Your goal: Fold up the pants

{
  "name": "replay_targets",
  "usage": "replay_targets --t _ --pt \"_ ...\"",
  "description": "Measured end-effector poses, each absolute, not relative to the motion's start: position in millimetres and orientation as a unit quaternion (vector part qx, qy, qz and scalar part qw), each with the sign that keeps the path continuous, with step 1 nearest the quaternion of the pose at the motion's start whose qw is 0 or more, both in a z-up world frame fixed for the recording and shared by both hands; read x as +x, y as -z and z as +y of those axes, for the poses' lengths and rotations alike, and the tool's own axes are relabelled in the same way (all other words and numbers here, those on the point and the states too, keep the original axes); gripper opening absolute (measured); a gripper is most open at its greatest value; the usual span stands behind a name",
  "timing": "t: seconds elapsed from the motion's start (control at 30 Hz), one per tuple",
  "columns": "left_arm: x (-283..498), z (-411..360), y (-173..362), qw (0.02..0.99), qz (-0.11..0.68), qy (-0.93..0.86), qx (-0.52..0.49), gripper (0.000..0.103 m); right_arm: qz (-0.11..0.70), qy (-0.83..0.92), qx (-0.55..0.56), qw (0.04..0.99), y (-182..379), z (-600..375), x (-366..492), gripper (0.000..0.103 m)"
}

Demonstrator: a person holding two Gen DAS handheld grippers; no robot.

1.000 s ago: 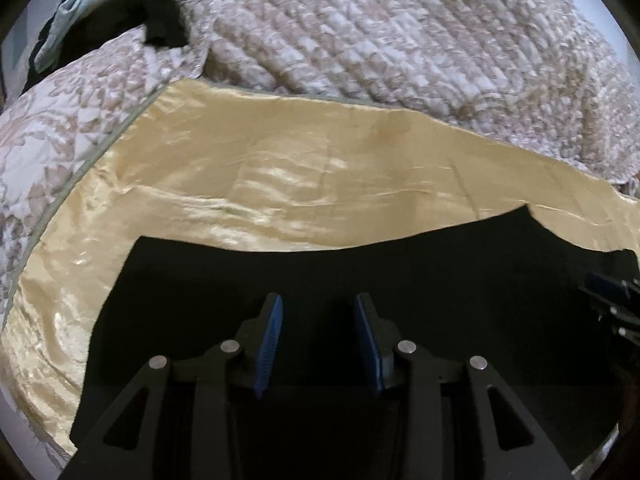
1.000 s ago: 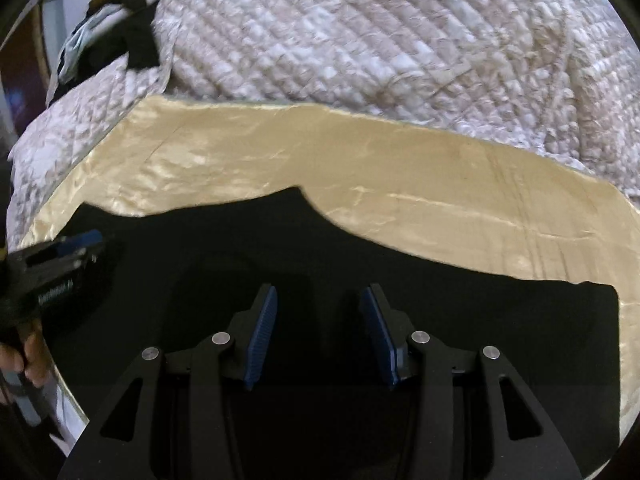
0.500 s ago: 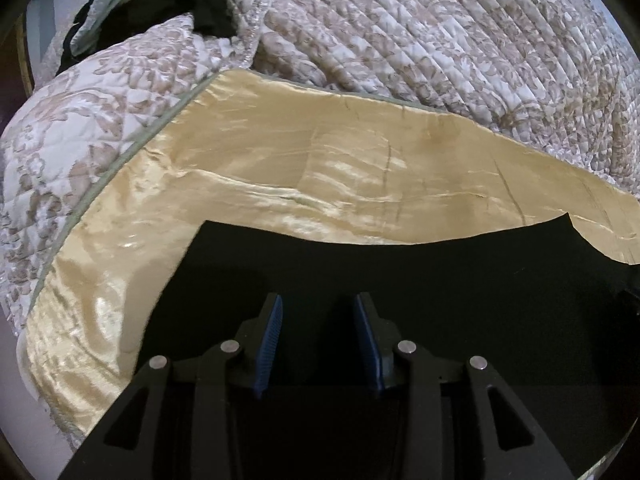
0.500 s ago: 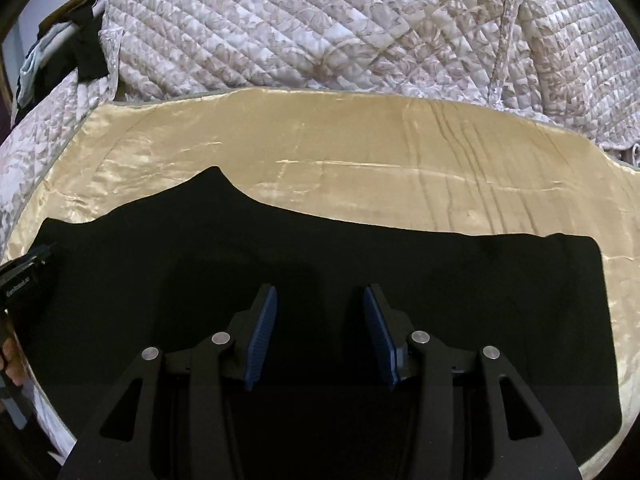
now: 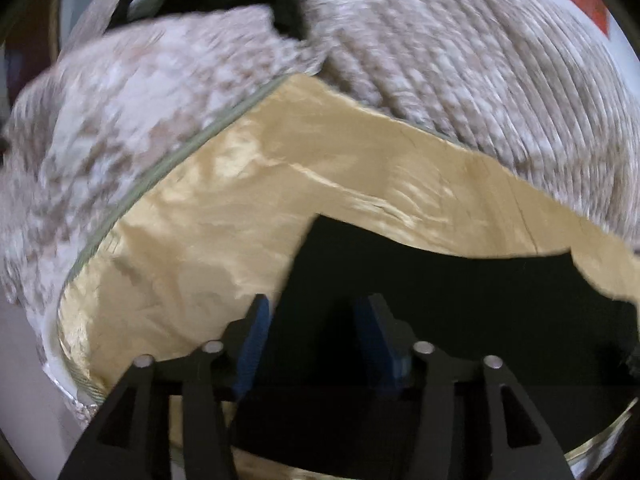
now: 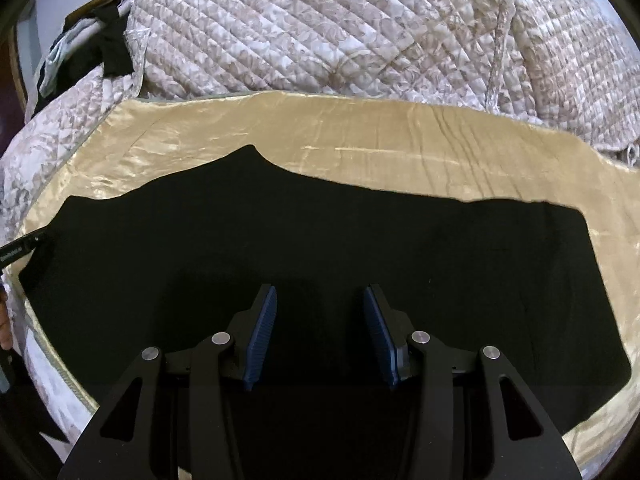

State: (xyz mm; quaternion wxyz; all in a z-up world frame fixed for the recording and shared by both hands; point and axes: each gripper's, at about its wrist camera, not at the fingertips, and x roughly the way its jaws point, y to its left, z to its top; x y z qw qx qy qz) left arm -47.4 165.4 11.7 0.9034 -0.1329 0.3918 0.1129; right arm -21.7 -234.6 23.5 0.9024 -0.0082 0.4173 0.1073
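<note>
Black pants (image 6: 320,240) lie flat on a shiny gold cloth (image 6: 360,148) on the bed. In the right wrist view they span nearly the whole width, with a peak at the far edge. My right gripper (image 6: 320,312) is open and empty above the middle of the pants. In the blurred left wrist view the pants (image 5: 460,300) show their left end. My left gripper (image 5: 316,320) is open and empty over that left edge, its left finger (image 5: 256,328) above the gold cloth (image 5: 200,260). The left gripper's tip (image 6: 20,246) shows at the left border of the right wrist view.
A quilted beige floral bedspread (image 6: 340,28) is bunched up behind the gold cloth and wraps its left side (image 5: 100,140). Dark and pale-blue clothes (image 6: 88,52) lie at the far left corner. The bed's near-left edge (image 5: 60,380) drops away.
My left gripper has swung left, so the pants' left edge now lies under its fingers. My right gripper has backed off and shifted slightly, showing more of the pants. Both stayed open.
</note>
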Motion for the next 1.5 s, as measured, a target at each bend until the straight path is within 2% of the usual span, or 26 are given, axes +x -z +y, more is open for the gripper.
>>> replay_targets --t 0.1,0.43,0.53,0.6,0.67,0.77,0.8,0.87,1.1,1.33,1.5 --pt "-44.4 188.4 2.7 0.887 0.408 -0.097 -0.193 0.059 0.415 -0.107 -0.014 0.904 -23.1 -232.5 -23.9 0.046" --pt "-45.5 167.1 3.1 0.898 0.403 -0.041 -0.171 0.059 0.415 -0.111 -0.005 0.903 -22.5 -232.6 -24.0 0.046" --pt "-44.4 170.5 5.0 0.897 0.401 -0.053 -0.175 0.047 0.415 -0.114 -0.001 0.902 -22.9 -232.8 -23.5 0.046" --pt "-43.2 170.5 5.9 0.898 0.403 -0.066 -0.166 0.033 0.416 -0.116 0.001 0.902 -23.3 -233.0 -23.1 0.046" --pt "-41.7 168.2 5.5 0.899 0.403 -0.067 -0.158 0.029 0.416 -0.117 0.002 0.902 -23.8 -233.2 -22.8 0.046" --pt "-41.3 161.8 3.1 0.901 0.406 -0.056 -0.141 0.01 0.416 -0.117 0.003 0.902 -23.8 -233.2 -22.9 0.046" --pt "-41.0 157.0 0.8 0.902 0.408 -0.058 -0.127 0.009 0.416 -0.118 0.005 0.902 -24.0 -233.3 -22.8 0.046" --pt "-39.9 153.1 -2.8 0.905 0.407 -0.056 -0.115 0.008 0.415 -0.118 0.006 0.902 -25.1 -233.7 -23.1 0.046" --pt "-42.5 132.5 -47.5 0.912 0.372 0.022 -0.174 0.008 0.408 -0.117 0.02 0.905 -30.3 -241.4 -23.8 0.046" --pt "-21.0 32.8 -90.1 0.907 0.36 0.141 -0.164 0.008 0.399 -0.11 0.054 0.909 -38.1 -258.9 -23.8 0.046" --pt "-4.5 -46.2 -74.7 0.887 0.387 0.205 -0.147 0.008 0.395 -0.089 0.077 0.911 -42.1 -278.7 -25.0 0.046"
